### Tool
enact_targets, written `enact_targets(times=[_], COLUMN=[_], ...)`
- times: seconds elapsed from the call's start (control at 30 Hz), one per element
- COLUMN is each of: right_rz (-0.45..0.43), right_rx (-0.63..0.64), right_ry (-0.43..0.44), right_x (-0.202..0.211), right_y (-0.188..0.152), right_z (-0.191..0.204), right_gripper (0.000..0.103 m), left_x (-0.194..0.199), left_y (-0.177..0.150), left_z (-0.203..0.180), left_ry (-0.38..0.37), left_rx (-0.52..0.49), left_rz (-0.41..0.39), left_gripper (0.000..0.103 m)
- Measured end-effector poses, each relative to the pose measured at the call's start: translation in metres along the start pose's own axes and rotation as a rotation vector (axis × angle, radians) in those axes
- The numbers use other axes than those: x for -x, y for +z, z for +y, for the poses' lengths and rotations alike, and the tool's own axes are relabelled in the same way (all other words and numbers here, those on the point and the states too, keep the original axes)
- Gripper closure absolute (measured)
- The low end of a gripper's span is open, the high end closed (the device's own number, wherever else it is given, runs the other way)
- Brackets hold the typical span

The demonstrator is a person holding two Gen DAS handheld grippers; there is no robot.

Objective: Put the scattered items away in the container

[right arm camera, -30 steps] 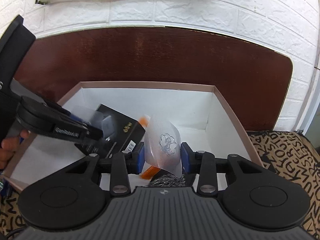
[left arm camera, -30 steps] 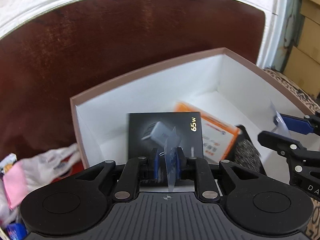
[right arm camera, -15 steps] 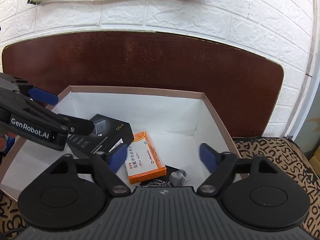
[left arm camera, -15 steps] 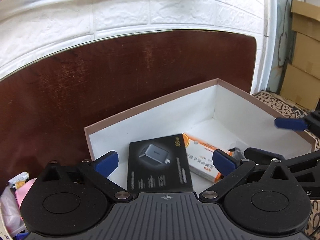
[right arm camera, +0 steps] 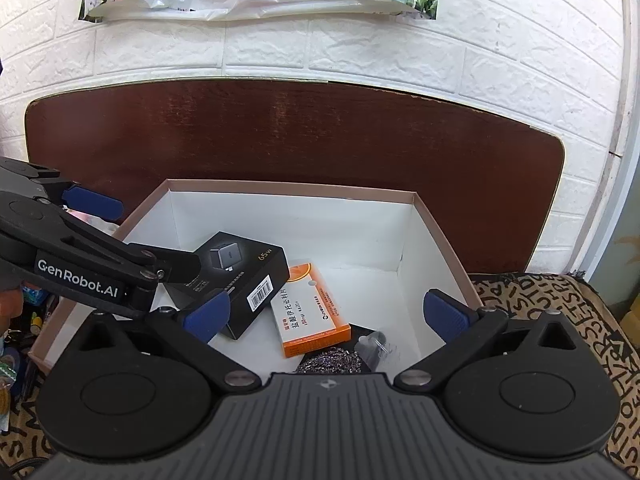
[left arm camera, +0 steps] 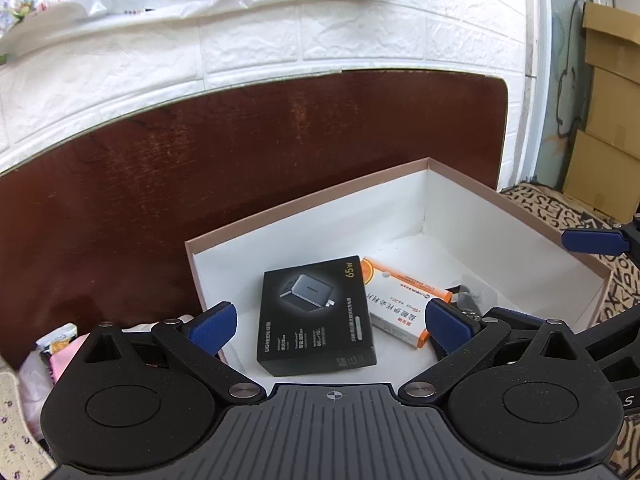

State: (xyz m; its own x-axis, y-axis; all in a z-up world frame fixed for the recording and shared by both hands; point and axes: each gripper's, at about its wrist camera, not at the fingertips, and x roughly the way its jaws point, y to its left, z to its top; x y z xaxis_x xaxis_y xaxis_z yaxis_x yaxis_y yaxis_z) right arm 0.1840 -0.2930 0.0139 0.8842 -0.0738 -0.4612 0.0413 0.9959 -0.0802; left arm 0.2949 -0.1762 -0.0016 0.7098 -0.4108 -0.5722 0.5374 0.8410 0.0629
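A white box with a brown rim (left arm camera: 304, 204) (right arm camera: 280, 188) holds a black charger carton (left arm camera: 316, 316) (right arm camera: 244, 268), an orange and white medicine pack (left arm camera: 404, 300) (right arm camera: 312, 312), a metal scourer (right arm camera: 332, 360) and a small clear bag with a grey part (left arm camera: 472, 292) (right arm camera: 376, 346). My left gripper (left arm camera: 328, 316) hangs open over the box's left end with nothing between its blue pads. My right gripper (right arm camera: 324, 308) hovers over the near right part; its jaws are opening wide and are empty. Each gripper shows at the edge of the other's view.
A dark brown board (left arm camera: 240, 160) stands behind the box against a white brick wall. Loose packets and a pink bag (left arm camera: 48, 356) lie left of the box. A letter-patterned cloth (right arm camera: 552, 304) covers the surface at right. Cardboard cartons (left arm camera: 612, 120) stand far right.
Both grippers let go of the clear plastic bags they pinched and spread wide. The bags dropped into the box. The left gripper drew back and tilted up.
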Motion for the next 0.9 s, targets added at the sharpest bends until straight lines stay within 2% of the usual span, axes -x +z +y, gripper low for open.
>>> enact_targets(times=[0.23,0.57,0.77,0.9], right_rz=[-0.024,-0.084,-0.104,-0.105], right_rx=[0.0,0.002,0.013,0.007], right_ry=[-0.001,0.014,0.025,0.028], right_x=[0.026,0.086,0.121,0.14], right_y=[0.002,-0.005,-0.018,-0.029], right_z=[0.003,0.011,0.018,0.021], right_gripper=[0.001,0.001,0.0,0.001], left_x=[0.031,0.1,0.133,0.15], left_y=[-0.002,-0.018,-0.037,-0.049], left_z=[-0.005,-0.026,-0.036,-0.045], left_ry=[0.024,0.056,0.074,0.083], left_rx=[0.053,0.093,0.148,0.146], left_rz=[-0.032,-0.121,-0.119,-0.128], left_gripper=[0.0,0.0,0.0,0.0])
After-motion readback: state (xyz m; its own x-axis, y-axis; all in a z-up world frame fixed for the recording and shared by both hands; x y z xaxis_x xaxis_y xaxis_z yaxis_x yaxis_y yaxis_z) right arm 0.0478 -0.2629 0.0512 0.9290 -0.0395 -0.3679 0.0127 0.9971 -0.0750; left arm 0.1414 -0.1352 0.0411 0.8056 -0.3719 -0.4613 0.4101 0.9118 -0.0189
